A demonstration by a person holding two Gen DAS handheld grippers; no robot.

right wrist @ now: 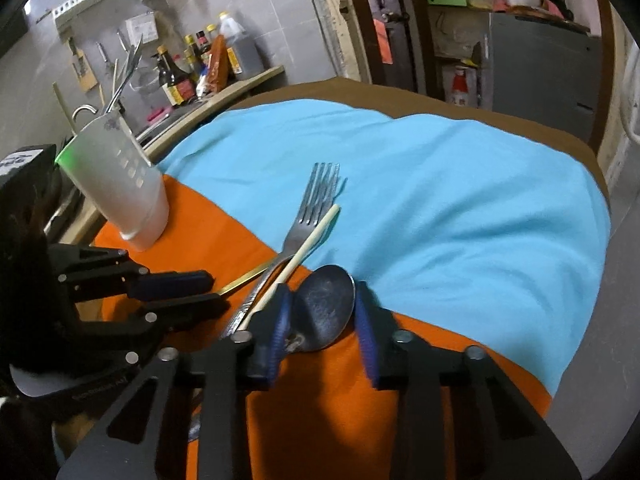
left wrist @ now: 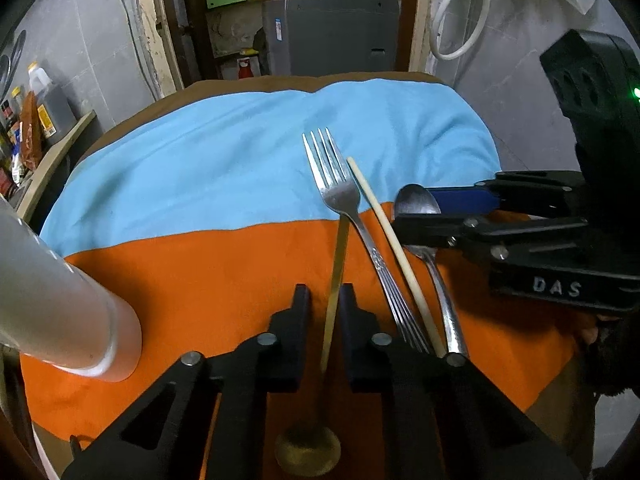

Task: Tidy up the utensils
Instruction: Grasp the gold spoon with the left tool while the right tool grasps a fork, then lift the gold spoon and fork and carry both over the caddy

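A steel fork (left wrist: 336,184), a pale chopstick (left wrist: 384,232) and a steel spoon (left wrist: 416,200) lie side by side on the orange and blue cloth (left wrist: 200,272). My left gripper (left wrist: 325,296) is shut on the thin handle of a gold spoon (left wrist: 336,264), whose bowl shows under the jaws. In the right wrist view my right gripper (right wrist: 322,290) has its blue pads (right wrist: 282,320) pressed on both sides of the steel spoon (right wrist: 324,304) bowl. The fork (right wrist: 316,200) and chopstick (right wrist: 312,236) lie just left of it. The left gripper (right wrist: 208,290) is close beside it.
A white perforated utensil cup (right wrist: 120,188) with metal tools standing in it stands at the cloth's left edge, also seen as the cup (left wrist: 72,320). A shelf of sauce bottles (right wrist: 192,68) runs behind it. The table drops off at the right.
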